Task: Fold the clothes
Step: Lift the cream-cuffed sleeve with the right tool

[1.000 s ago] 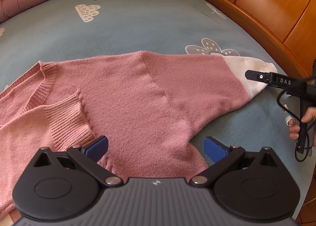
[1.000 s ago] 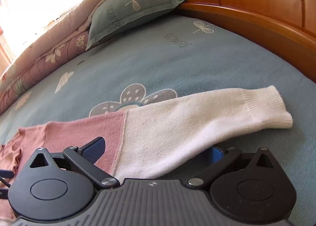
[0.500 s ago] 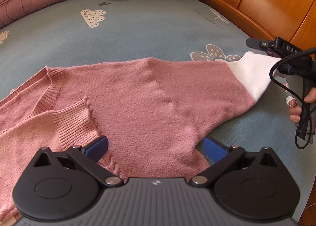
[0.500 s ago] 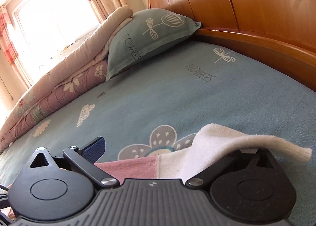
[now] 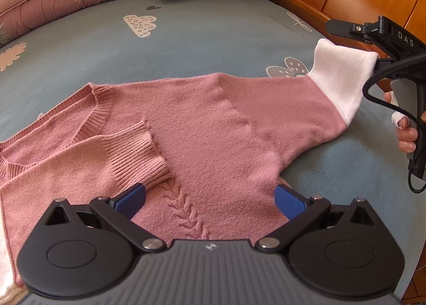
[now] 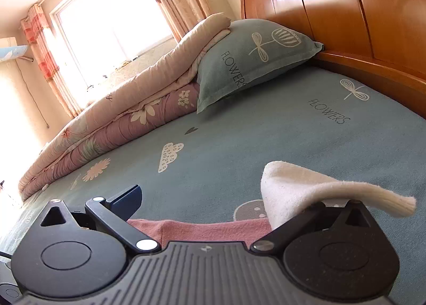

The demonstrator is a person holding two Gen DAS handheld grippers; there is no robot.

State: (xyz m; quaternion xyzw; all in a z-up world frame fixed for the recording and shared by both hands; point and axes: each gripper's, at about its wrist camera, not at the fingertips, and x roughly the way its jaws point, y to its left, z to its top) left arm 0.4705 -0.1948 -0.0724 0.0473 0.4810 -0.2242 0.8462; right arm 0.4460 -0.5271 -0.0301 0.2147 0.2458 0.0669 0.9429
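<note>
Since the earlier frame, we are lifting the soft sweater's (image 5: 213,129) white cuff (image 5: 343,78); the right hand-held gripper (image 5: 379,61) is carrying it draped over one finger, jaws looking apart, while the left hand-held gripper (image 5: 210,198) is gaping empty.

Your right gripper (image 6: 205,198) is sitting low over blue-grey printed bedsheet (image 6: 266,129), fingers spread wide. Cream-white knit sleeve end (image 6: 300,195) is draping over right finger and hiding its tip; left blue-padded finger (image 6: 127,198) is showing bare. Whether anything is pinching cloth, you cannot tell here. Pink knit sweater fabric (image 6: 202,230) is lying just ahead of gripper body, joining white part. Teal "FLOWERS" pillow (image 6: 253,57) is leaning against glossy orange wooden headboard (image 6: 332,9); folded floral quilt (image 6: 111,123) is lying beside pillow, under bright curtained window (image 6: 111,25).
</note>
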